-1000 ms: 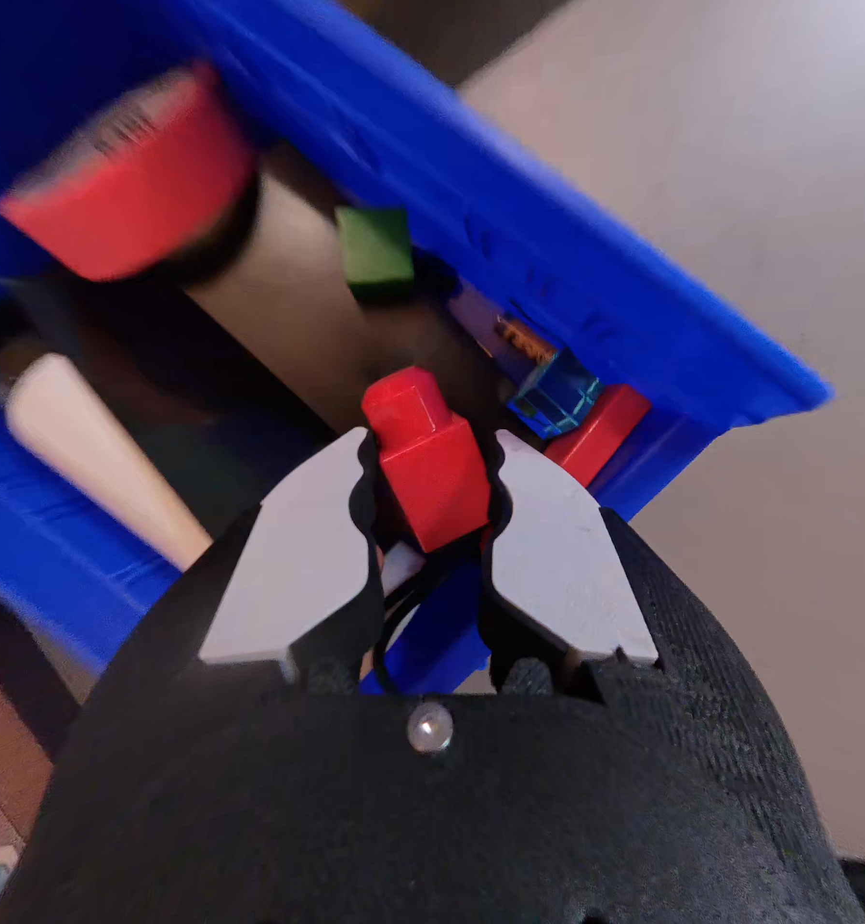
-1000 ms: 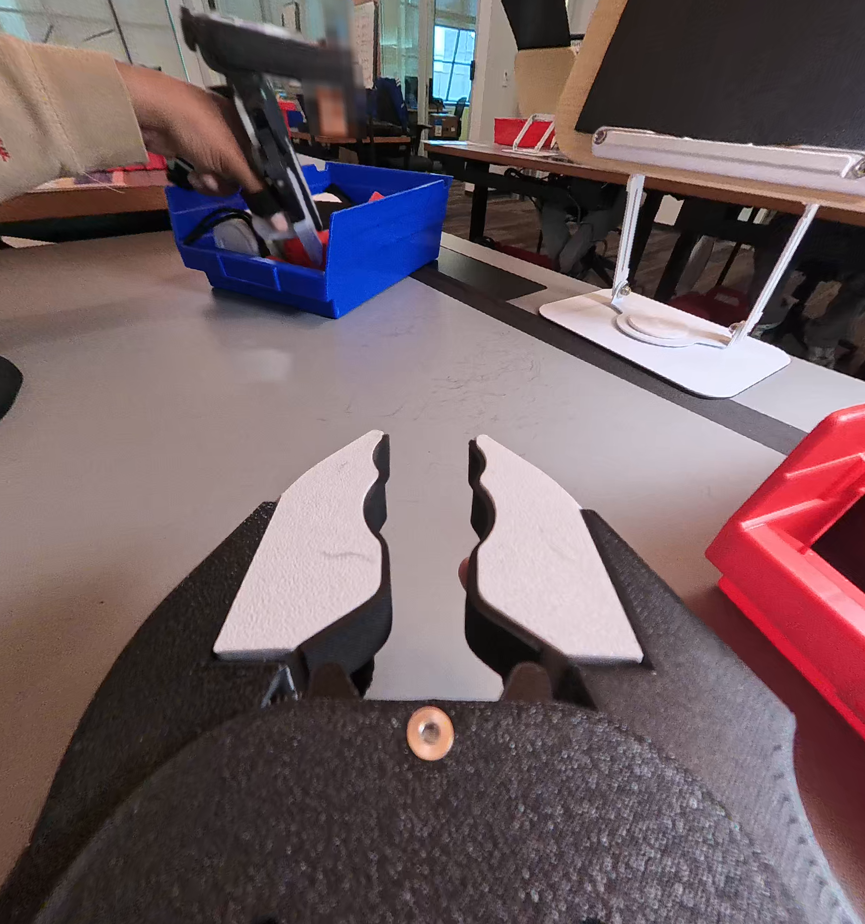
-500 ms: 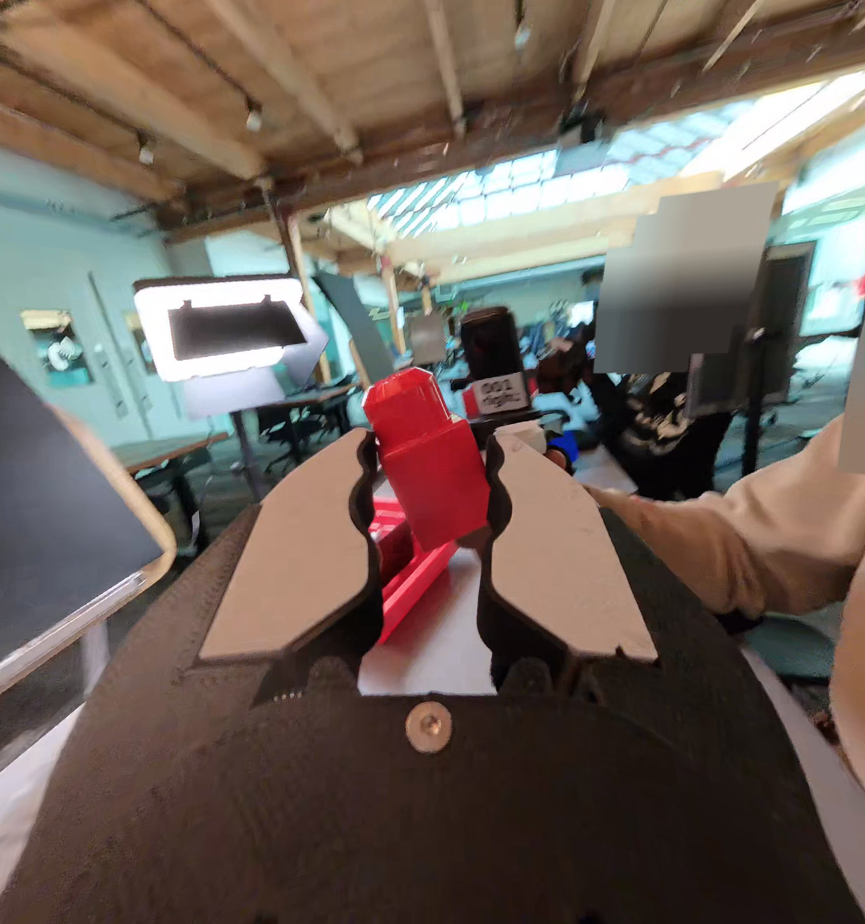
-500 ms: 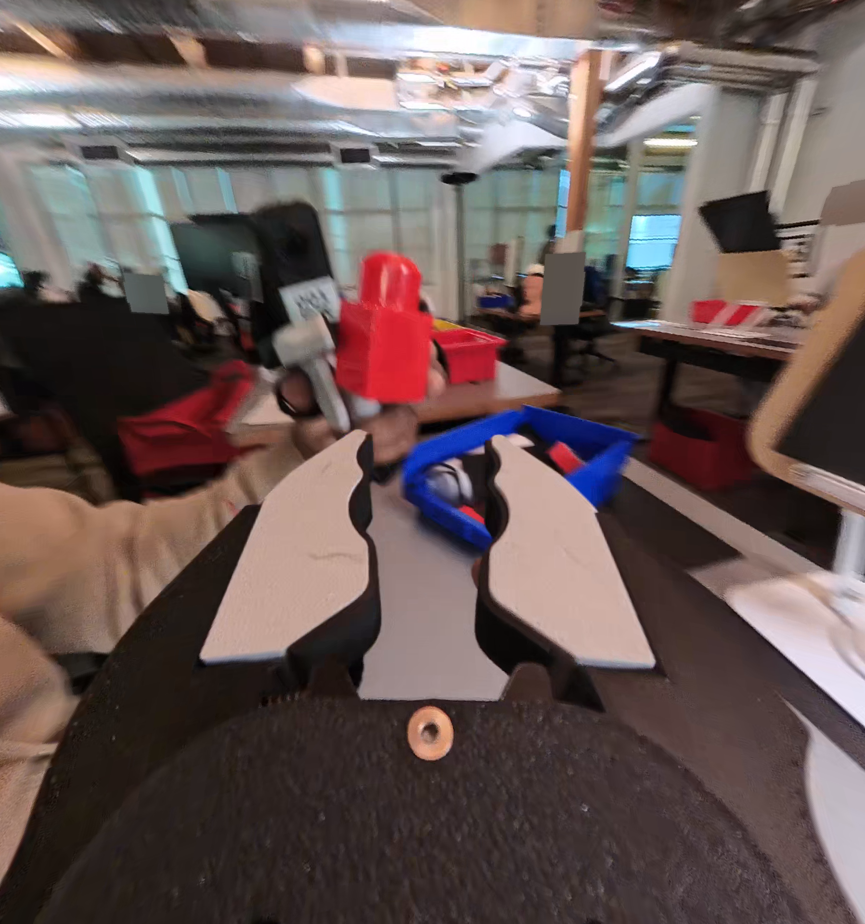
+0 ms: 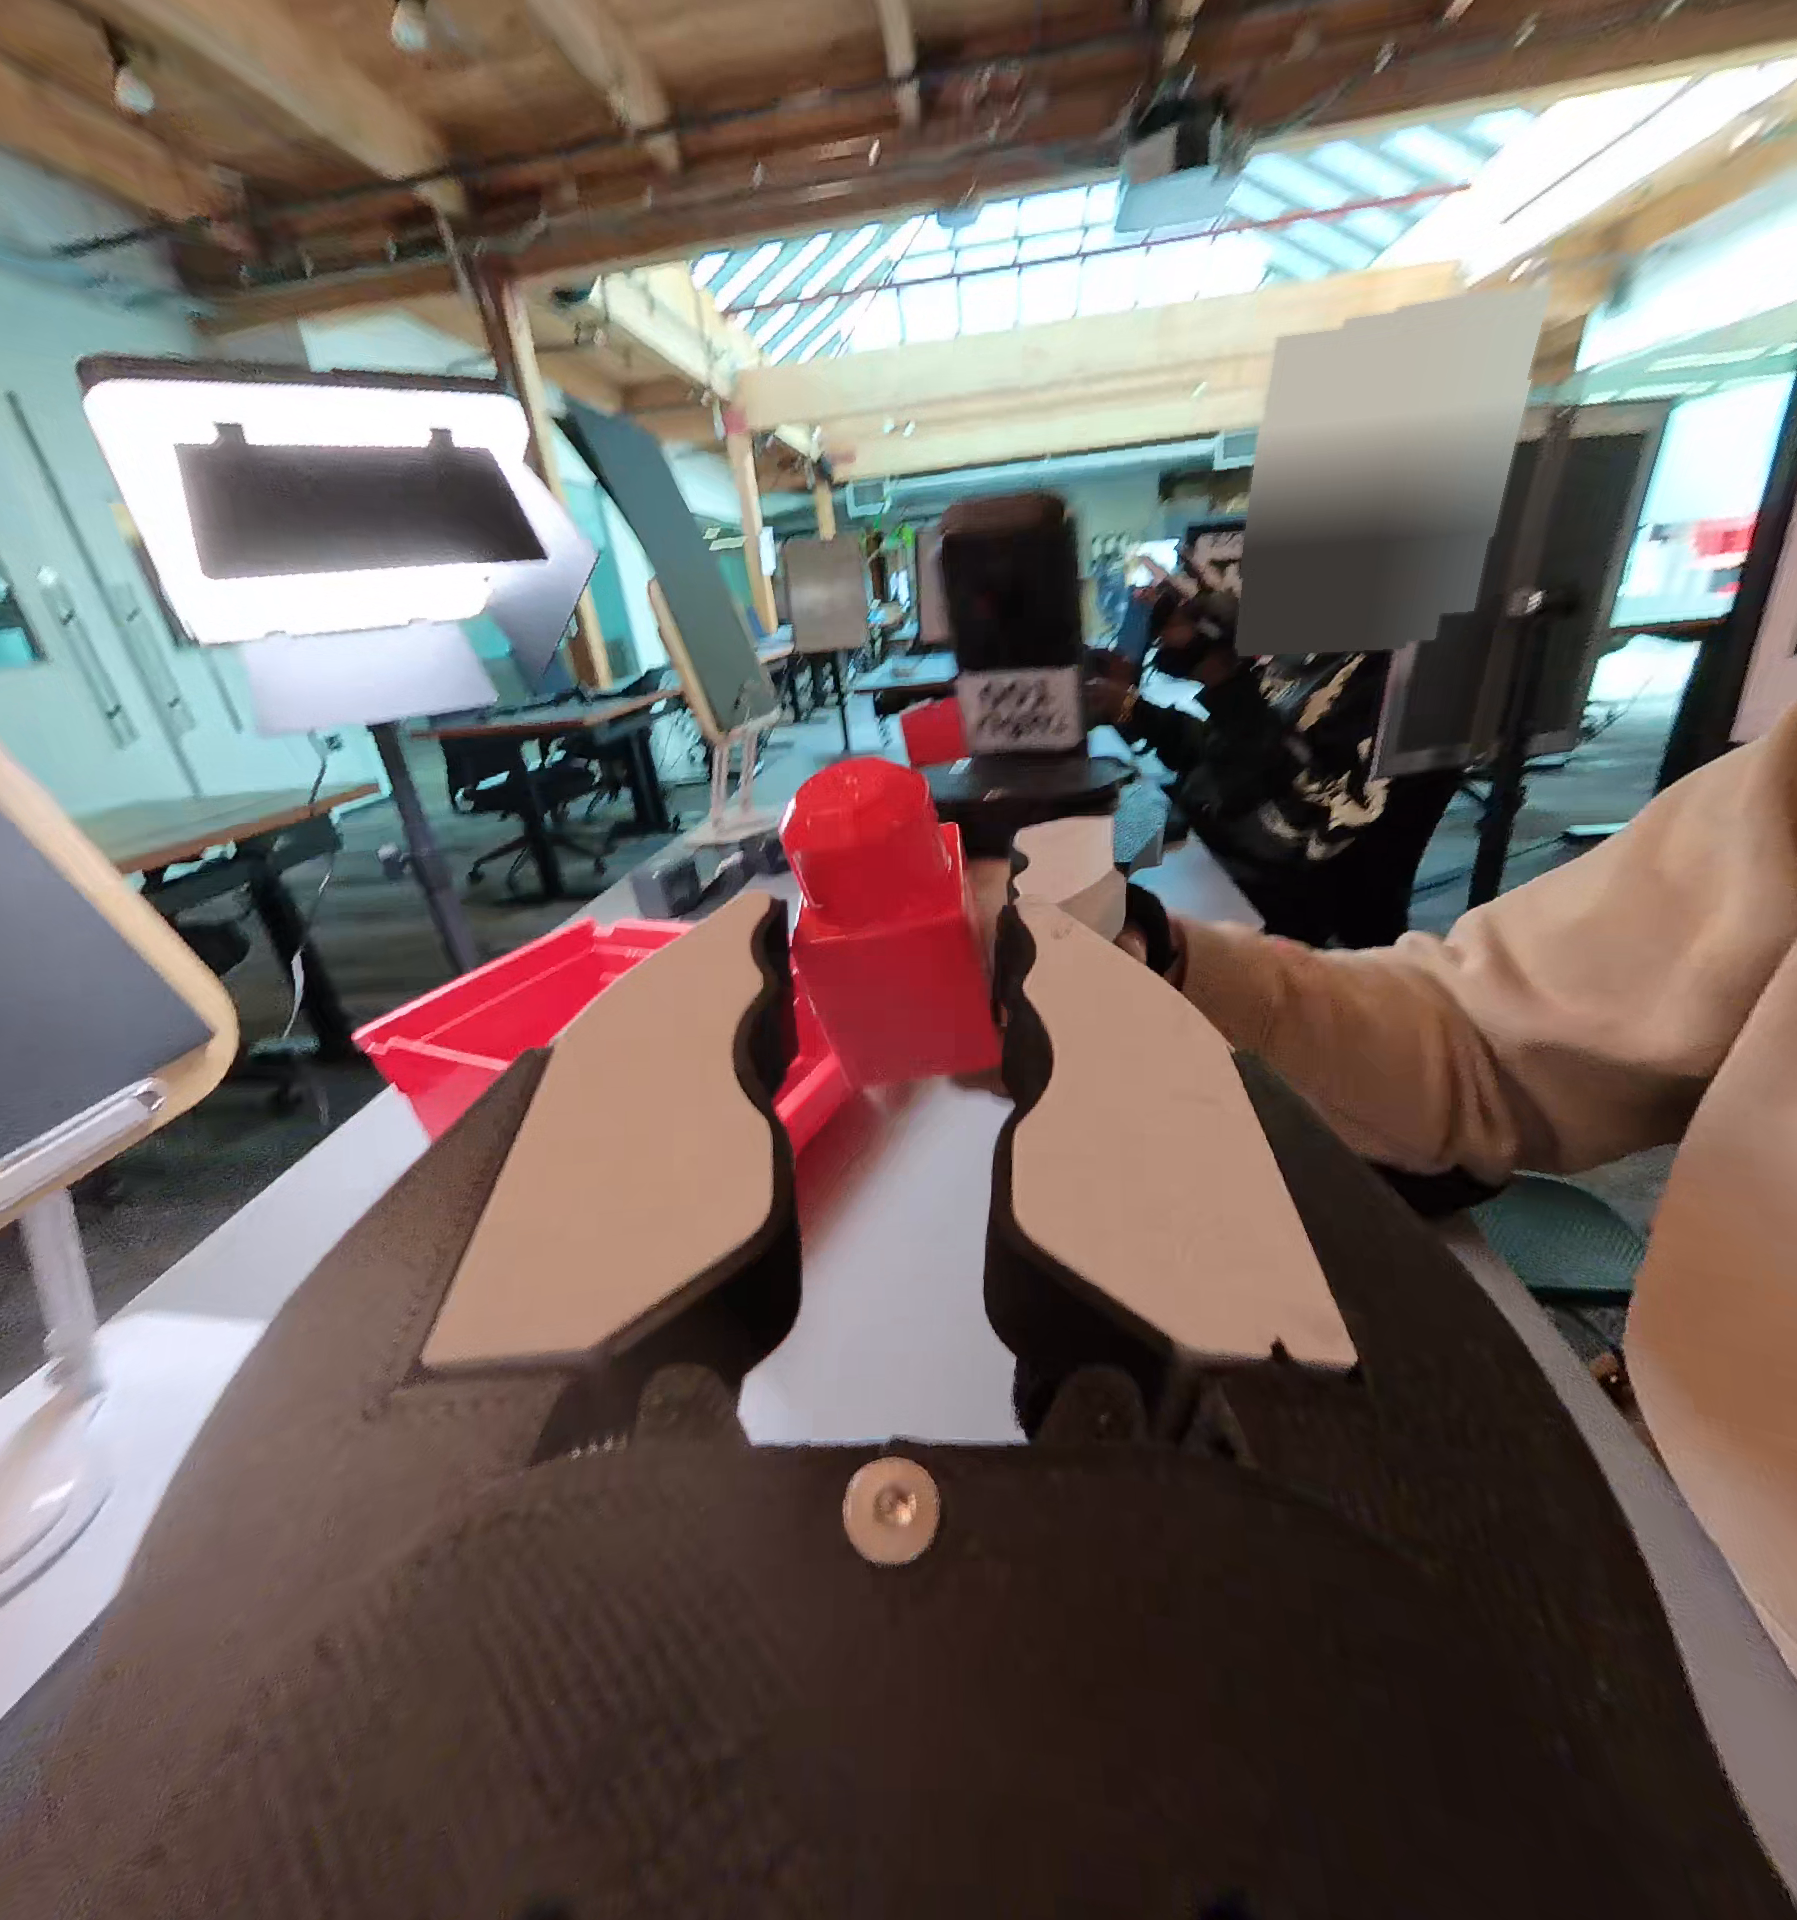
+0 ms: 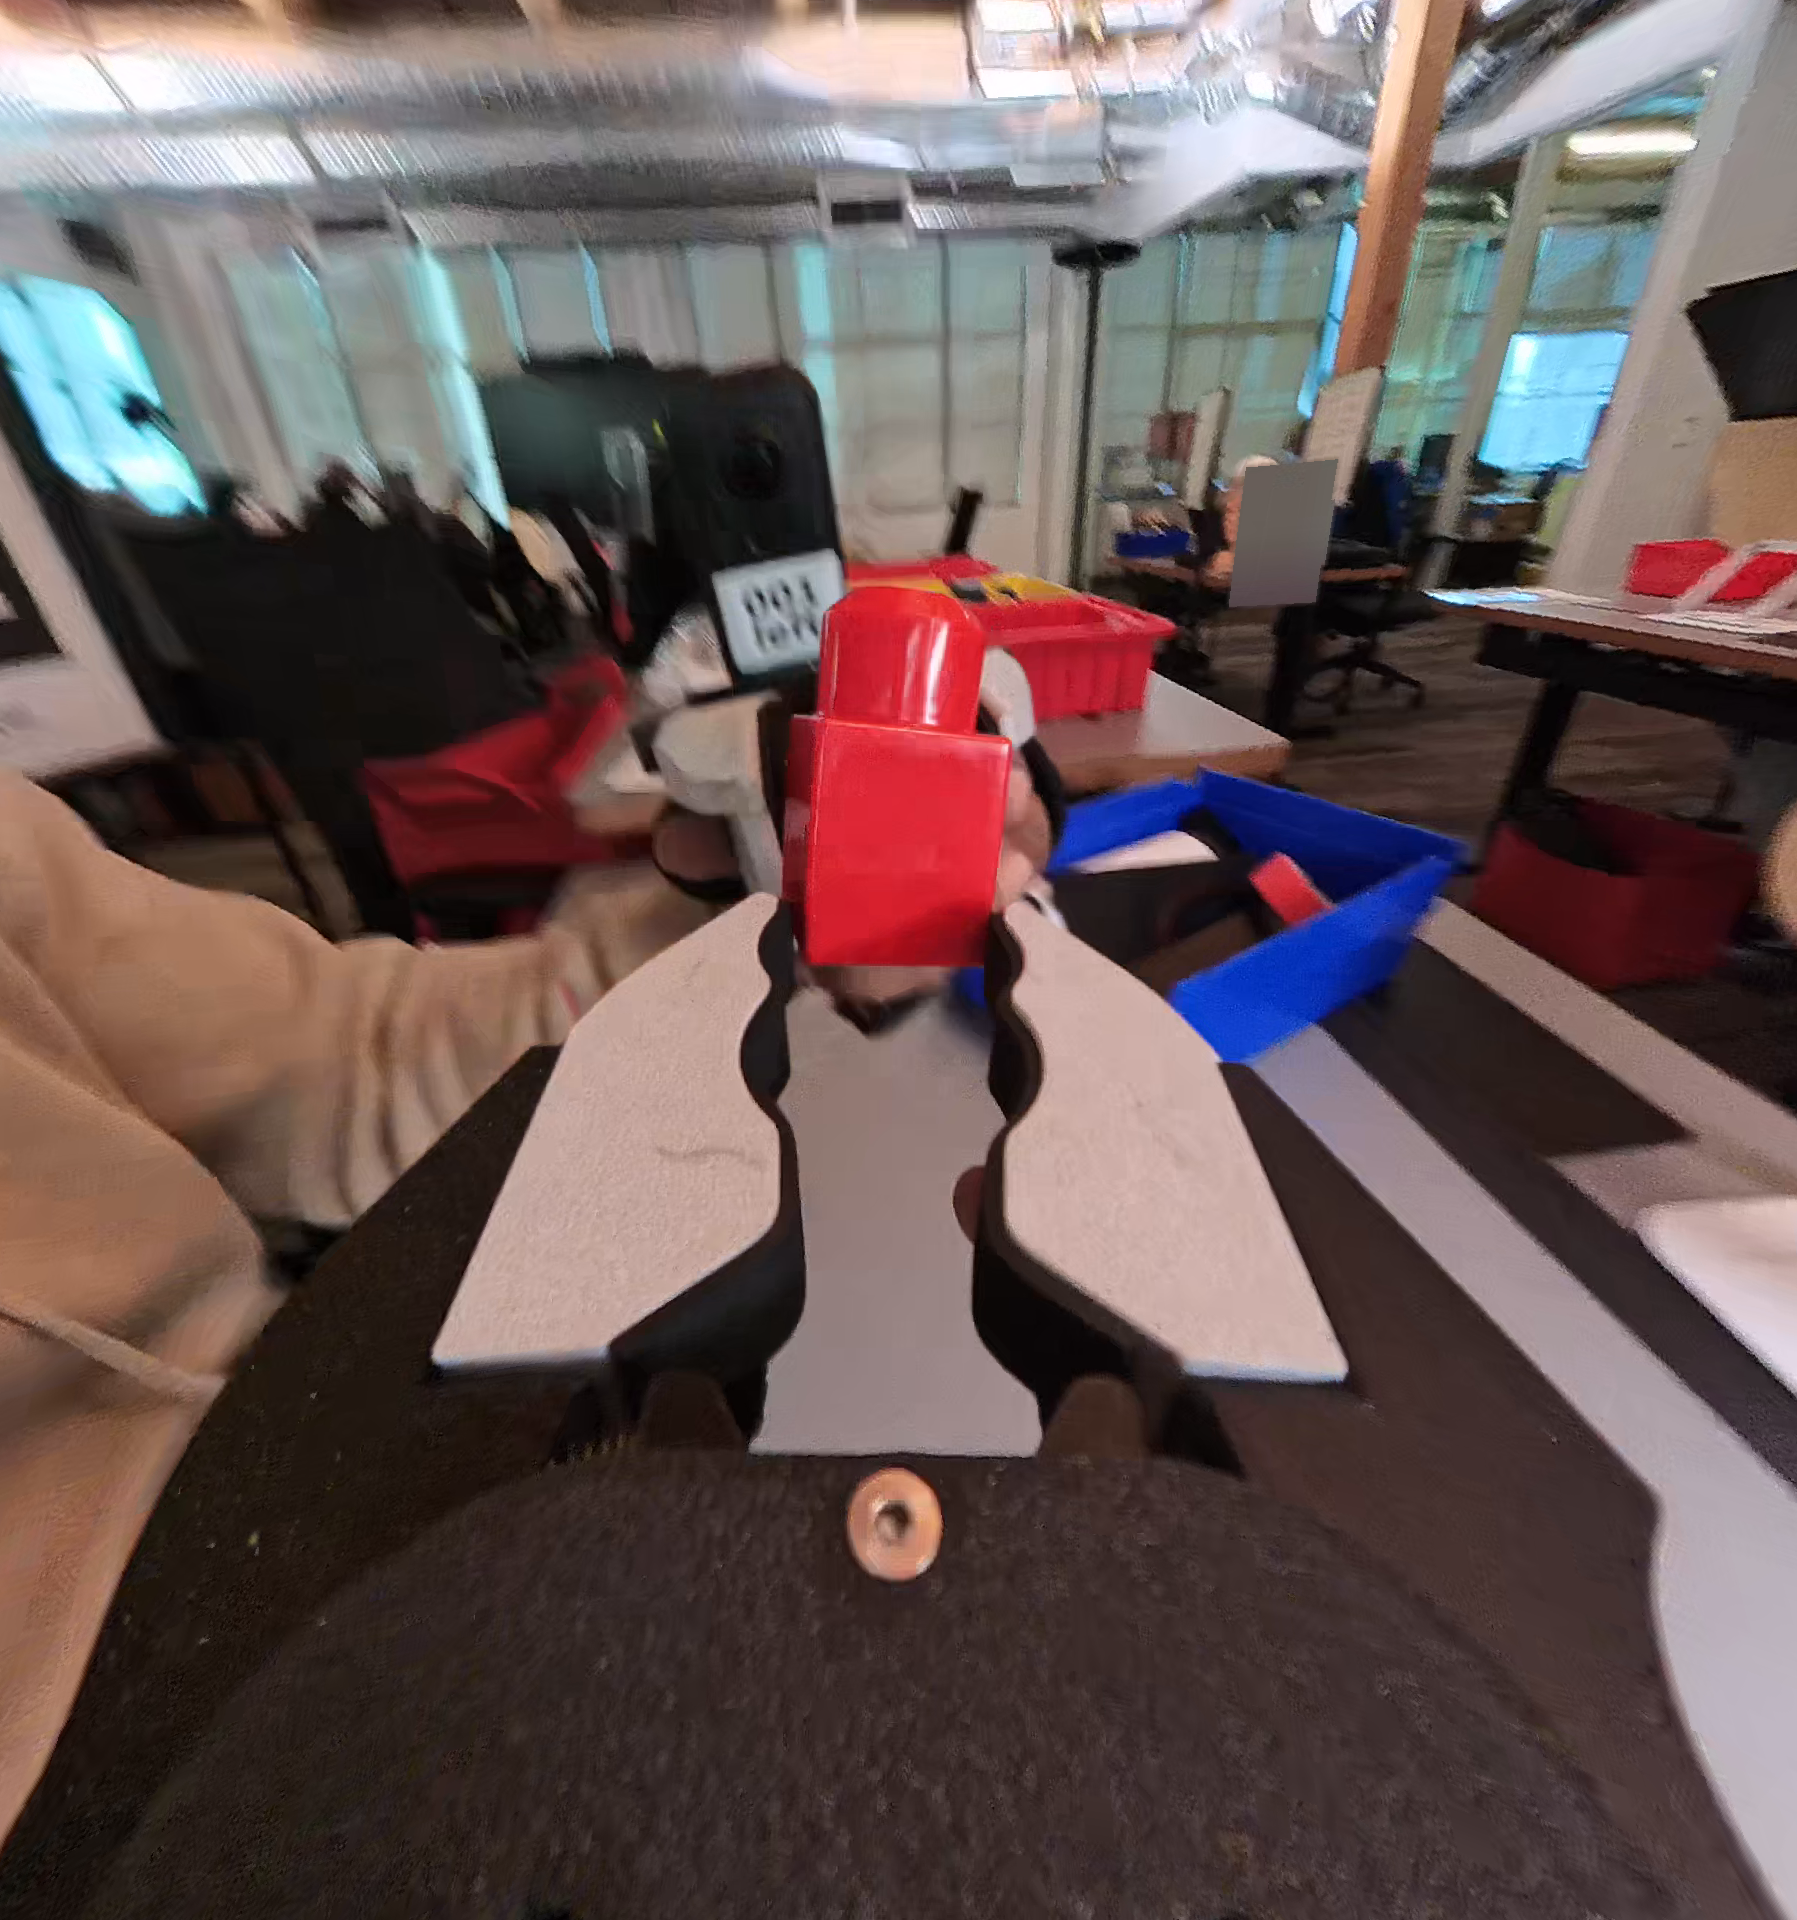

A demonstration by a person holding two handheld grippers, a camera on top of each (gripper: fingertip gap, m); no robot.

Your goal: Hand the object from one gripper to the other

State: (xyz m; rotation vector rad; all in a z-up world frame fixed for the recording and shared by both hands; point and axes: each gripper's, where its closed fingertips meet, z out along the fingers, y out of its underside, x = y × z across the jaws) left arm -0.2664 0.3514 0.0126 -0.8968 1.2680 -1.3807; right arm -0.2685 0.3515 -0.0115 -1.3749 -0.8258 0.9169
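Red block (image 5: 889, 961) sat clamped in left gripper (image 5: 886, 956), stud up, held above table (image 6: 883, 1247). Faced right gripper (image 6: 889, 940) head-on, block's lower edge just between its parted tips; contact impossible to tell.

Each gripper, the left gripper (image 5: 889, 935) and the right gripper (image 6: 889, 935), is built from a black textured body, two pale grey wavy-edged fingers (image 5: 634, 1132) edged in black, and one central screw (image 6: 894, 1524), while cream sleeves (image 6: 146, 1039) are worn.
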